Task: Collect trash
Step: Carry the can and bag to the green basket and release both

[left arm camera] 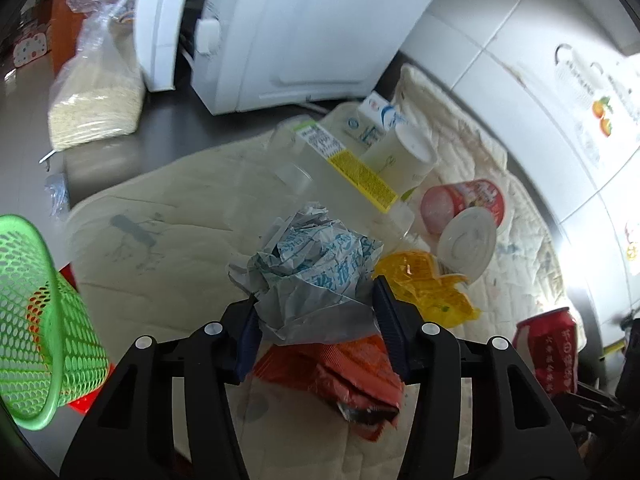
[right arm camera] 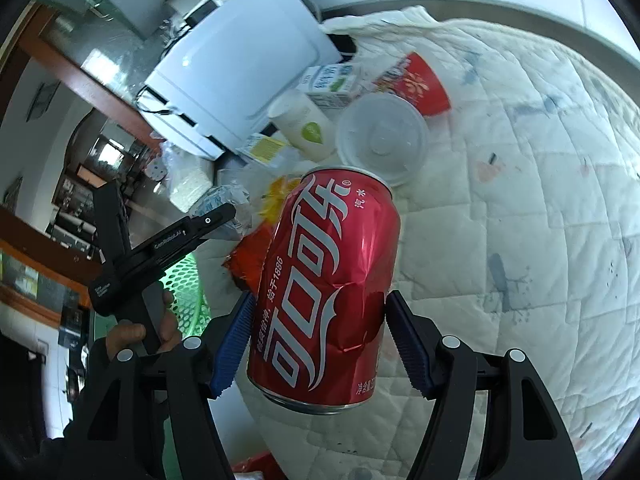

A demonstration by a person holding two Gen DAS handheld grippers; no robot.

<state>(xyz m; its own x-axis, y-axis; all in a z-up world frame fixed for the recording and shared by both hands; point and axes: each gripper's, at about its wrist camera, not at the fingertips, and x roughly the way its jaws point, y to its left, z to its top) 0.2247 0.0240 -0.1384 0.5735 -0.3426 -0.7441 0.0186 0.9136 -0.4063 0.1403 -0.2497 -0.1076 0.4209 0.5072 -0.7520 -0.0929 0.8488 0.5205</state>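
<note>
While my left tool (left arm camera: 316, 312) pinches crumpled paper (left arm camera: 312, 276) and my right tool (right arm camera: 320, 340) clamps the cola can (right arm camera: 328, 292), cups and wrappers still wait on the quilt (right arm camera: 520, 240).

a white appliance (left arm camera: 288, 36) stands at the far edge of a quilted cream cloth (left arm camera: 168, 216), touching its rim. just left of the appliance leans a clear bag of pale grain (left arm camera: 96, 100). behind the appliance runs a white tiled wall (left arm camera: 500, 52).

Red can (right arm camera: 324, 288) reading 可口可乐, 始于1886, 汽水, black gripper arm (right arm camera: 168, 244) marked GenRobot.AI
</note>
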